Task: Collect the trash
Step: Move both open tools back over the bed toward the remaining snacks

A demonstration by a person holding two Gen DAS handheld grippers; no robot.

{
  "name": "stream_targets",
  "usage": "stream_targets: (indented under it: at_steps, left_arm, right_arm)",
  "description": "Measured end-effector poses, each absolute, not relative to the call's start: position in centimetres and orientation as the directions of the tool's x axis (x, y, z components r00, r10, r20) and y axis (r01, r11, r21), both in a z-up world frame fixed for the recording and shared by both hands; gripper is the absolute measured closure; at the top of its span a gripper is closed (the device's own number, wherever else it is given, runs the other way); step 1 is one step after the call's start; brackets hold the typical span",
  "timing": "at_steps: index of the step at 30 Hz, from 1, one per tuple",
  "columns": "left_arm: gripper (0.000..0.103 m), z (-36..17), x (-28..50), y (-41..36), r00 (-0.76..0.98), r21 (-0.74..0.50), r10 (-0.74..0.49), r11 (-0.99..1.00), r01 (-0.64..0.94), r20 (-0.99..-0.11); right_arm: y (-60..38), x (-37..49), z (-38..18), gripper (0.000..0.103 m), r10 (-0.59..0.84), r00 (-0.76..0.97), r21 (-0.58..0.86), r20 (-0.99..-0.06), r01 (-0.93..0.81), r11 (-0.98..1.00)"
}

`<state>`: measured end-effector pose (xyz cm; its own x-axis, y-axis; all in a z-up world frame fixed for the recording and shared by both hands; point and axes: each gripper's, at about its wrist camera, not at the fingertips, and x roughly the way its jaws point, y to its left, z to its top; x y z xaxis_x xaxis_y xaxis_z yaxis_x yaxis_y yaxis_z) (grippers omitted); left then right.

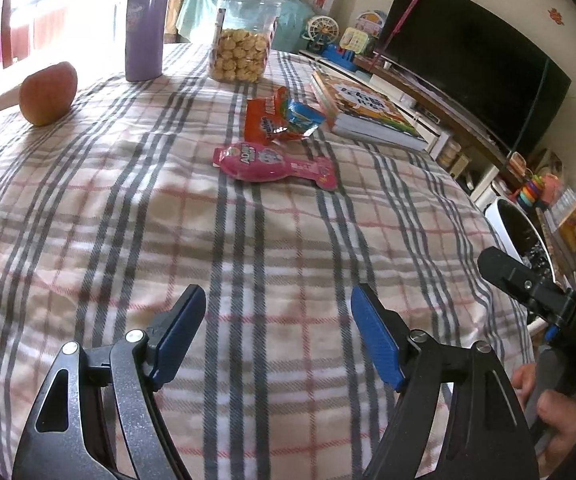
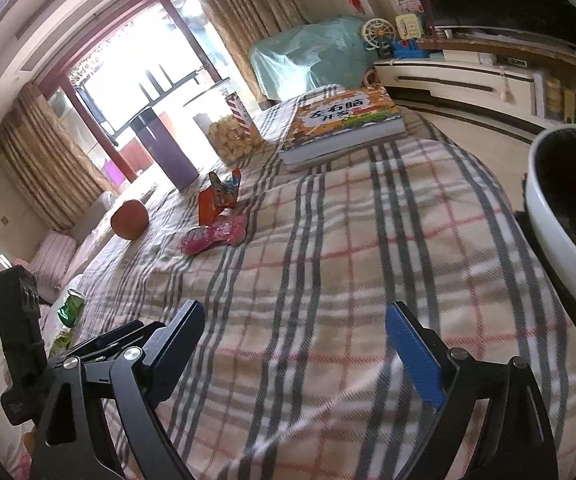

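A plaid tabletop (image 1: pixel 87 220) carries two wrappers, pink (image 1: pixel 271 166) and orange (image 1: pixel 275 118), mid-table near a book (image 1: pixel 364 110). Both grippers, left (image 1: pixel 277 336) and right (image 2: pixel 294 354), hover low, fingers wide, empty.

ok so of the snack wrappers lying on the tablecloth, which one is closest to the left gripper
The pink wrapper, lying flat by itself on the plaid cloth. The orange wrapper and blue wrapper sit together farther back, toward the book.
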<state>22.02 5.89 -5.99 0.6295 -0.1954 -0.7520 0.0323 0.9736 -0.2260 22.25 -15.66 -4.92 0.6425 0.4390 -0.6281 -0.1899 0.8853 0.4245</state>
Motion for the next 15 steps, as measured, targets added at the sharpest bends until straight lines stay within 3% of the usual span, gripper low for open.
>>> stream_targets:
  at_steps: [15]
  left_arm:
    - [0.022, -5.8, 29.0, 7.4, 0.628, -0.086, -0.139, 0.99, 0.115, -0.765]
  right_arm:
    - [-14.8, 25.3, -4.9, 0.01, 0.457, 0.629, 0.427, -0.629, -0.212, 0.879]
